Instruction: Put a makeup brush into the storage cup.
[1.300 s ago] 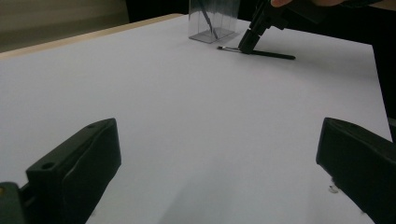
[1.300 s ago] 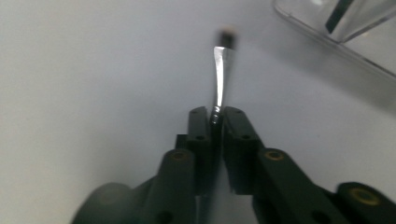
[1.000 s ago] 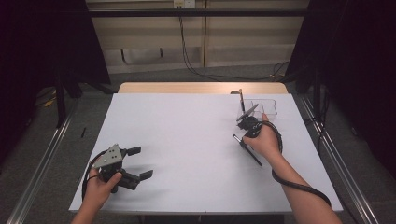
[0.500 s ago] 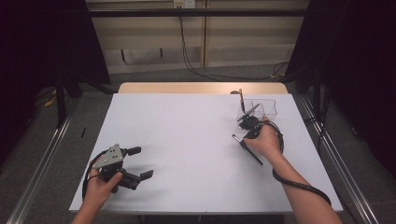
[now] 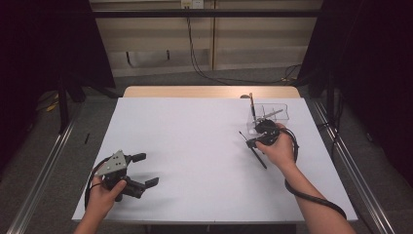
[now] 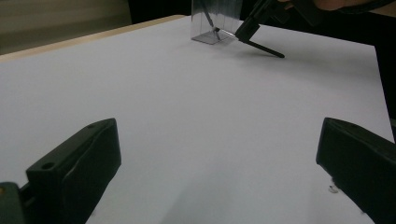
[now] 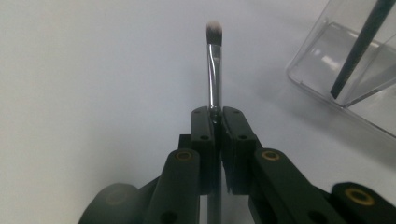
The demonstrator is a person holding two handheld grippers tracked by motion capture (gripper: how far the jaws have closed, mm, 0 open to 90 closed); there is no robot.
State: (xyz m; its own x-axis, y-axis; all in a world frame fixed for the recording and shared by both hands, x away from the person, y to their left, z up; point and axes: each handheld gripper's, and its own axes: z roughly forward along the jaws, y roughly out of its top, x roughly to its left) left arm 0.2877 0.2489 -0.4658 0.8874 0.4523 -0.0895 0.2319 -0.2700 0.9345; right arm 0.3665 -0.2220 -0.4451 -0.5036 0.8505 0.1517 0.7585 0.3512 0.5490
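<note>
Black jaws of the right gripper [image 7: 215, 116] are clamped on a slim makeup brush [image 7: 214, 65], its silver ferrule and pale bristle tip jutting past them; the right gripper view shows that detail, while the high view shows the brush [image 5: 253, 148] as a dark stick slanting over the white bench [image 5: 195, 146] just beside a clear organizer [image 5: 272, 113]. Right hand [image 5: 280, 148] wraps the gripper body, wrist angled inward. Left gripper [image 5: 141, 169] rests low near the bench's front edge, jaws wide apart.

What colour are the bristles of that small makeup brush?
Dark grey with pale tips, clearest in the right gripper view.
</note>
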